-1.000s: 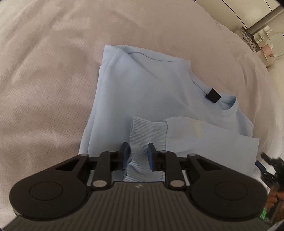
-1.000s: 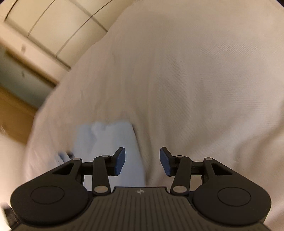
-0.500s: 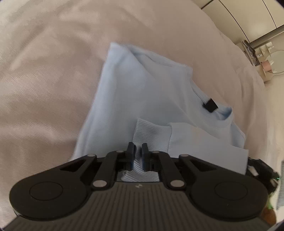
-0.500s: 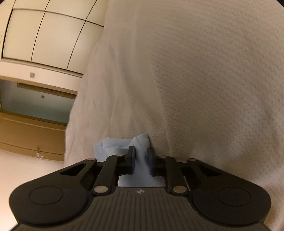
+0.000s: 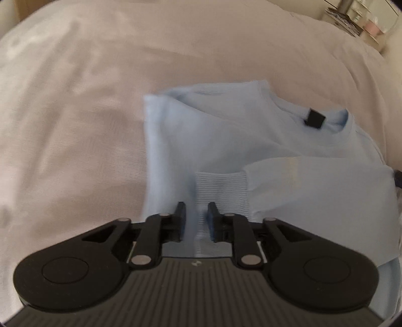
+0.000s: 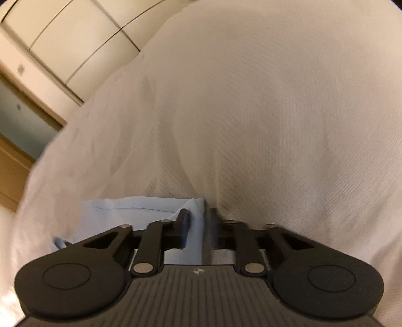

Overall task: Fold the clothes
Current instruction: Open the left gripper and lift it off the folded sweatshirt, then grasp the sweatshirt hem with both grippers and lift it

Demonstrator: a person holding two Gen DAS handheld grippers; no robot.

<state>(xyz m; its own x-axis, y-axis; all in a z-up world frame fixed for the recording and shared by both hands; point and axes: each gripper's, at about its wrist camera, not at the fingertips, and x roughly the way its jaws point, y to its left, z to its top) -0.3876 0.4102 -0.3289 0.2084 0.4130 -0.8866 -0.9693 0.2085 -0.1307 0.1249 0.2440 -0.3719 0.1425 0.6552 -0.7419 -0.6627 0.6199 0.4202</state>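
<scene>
A light blue sweatshirt point(image 5: 226, 135) lies partly folded on the bed, its neck opening with a black tag point(image 5: 314, 118) at the far right. A sleeve with a ribbed cuff point(image 5: 221, 186) lies across its body. My left gripper point(image 5: 196, 216) is shut on the fabric at the sweatshirt's near edge, under the cuff. In the right wrist view, my right gripper point(image 6: 198, 221) is shut on another edge of the sweatshirt point(image 6: 150, 208), which bunches to the left of the fingers.
The cream bedspread point(image 5: 75, 113) spreads all around the sweatshirt and fills the right wrist view point(image 6: 276, 113). Cupboard doors point(image 6: 62, 42) stand beyond the bed's left edge. A shelf with small items point(image 5: 364, 22) is at the far right.
Both grippers closed on the sweatshirt's edge: the right was open a second ago, the left narrowed onto the fabric. Both views have shifted and the sweatshirt now sits further right in the left view.
</scene>
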